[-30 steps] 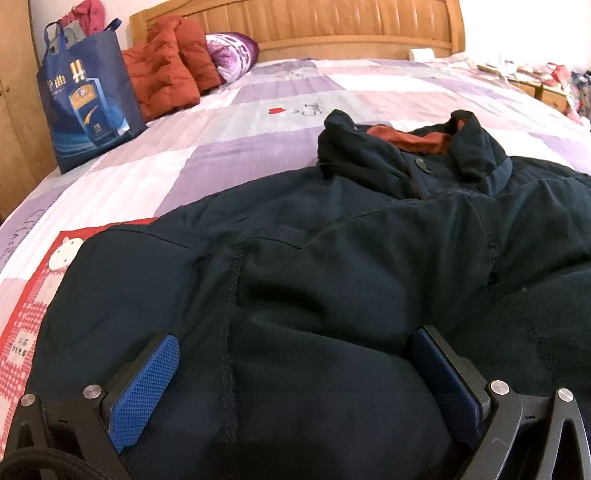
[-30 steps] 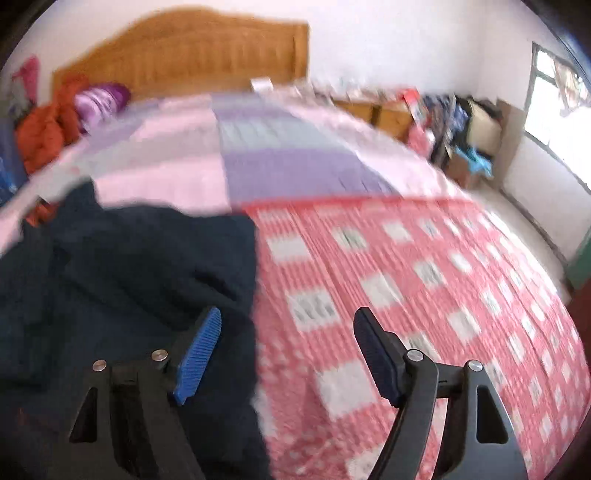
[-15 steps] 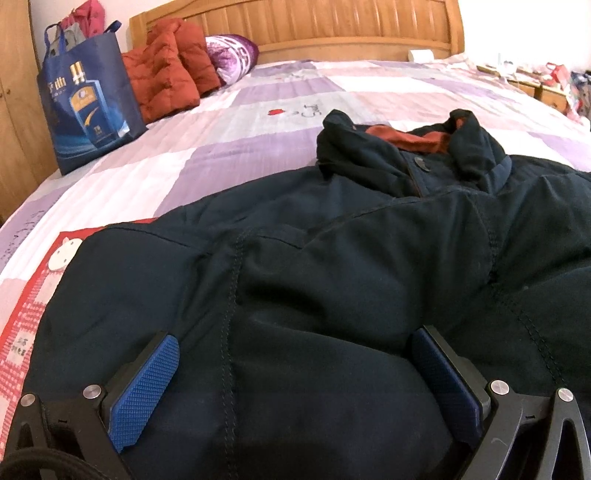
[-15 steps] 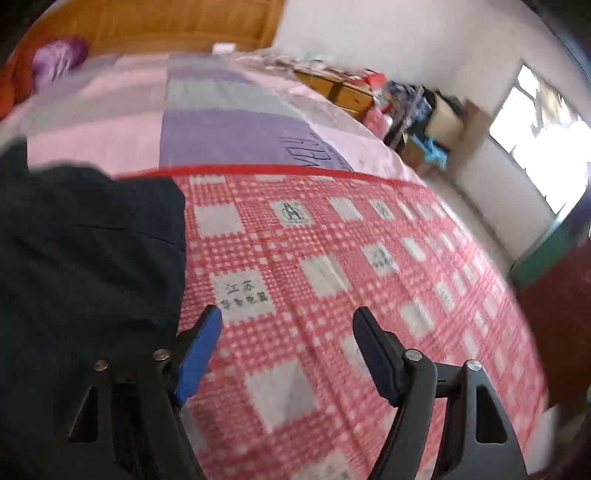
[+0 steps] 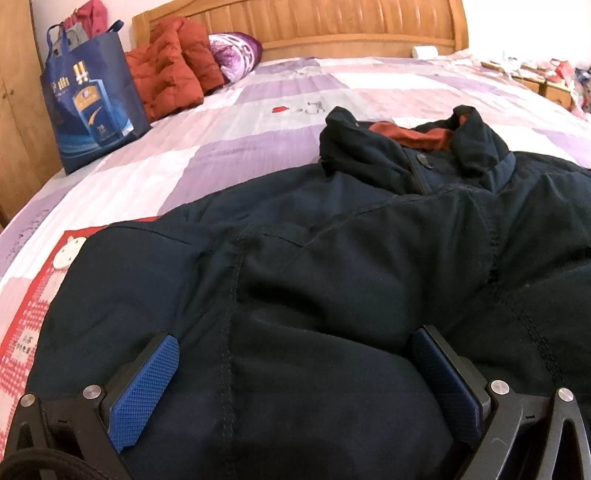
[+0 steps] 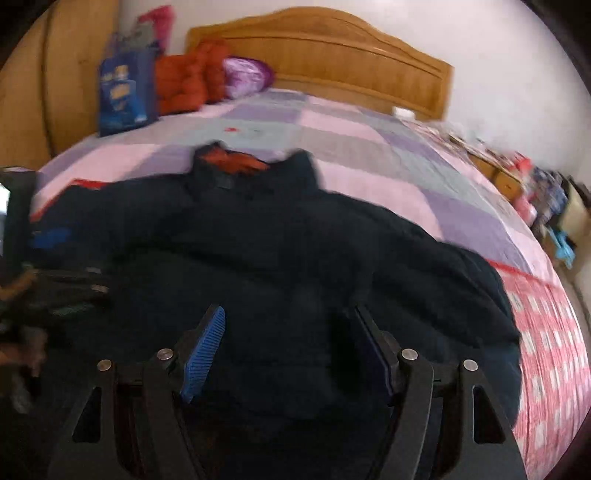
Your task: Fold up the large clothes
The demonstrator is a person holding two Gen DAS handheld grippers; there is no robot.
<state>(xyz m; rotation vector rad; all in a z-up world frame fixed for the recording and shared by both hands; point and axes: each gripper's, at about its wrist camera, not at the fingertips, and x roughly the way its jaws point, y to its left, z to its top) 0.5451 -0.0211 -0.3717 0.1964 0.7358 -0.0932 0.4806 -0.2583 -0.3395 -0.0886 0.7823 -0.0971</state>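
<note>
A large dark navy jacket (image 5: 332, 258) lies spread on the bed, its collar with a rust-red lining (image 5: 417, 134) toward the headboard. My left gripper (image 5: 293, 339) rests low on the jacket's near part. It is open wide, and a mound of the fabric bulges between its blue pads (image 5: 144, 391). In the blurred right wrist view the same jacket (image 6: 277, 240) fills the middle. My right gripper (image 6: 288, 314) hovers open over its lower part with no fold pinched between the fingers.
A blue shopping bag (image 5: 92, 99), a red quilted garment (image 5: 170, 81) and a purple pillow (image 5: 236, 48) sit by the wooden headboard (image 5: 332, 26). A red checked blanket (image 6: 546, 350) lies right of the jacket. Cluttered bedside cabinets (image 6: 509, 177) stand beyond the bed's right edge.
My right gripper has swung left from over the red checked blanket to over the jacket, still open. The left gripper and the jacket under it have not moved.
</note>
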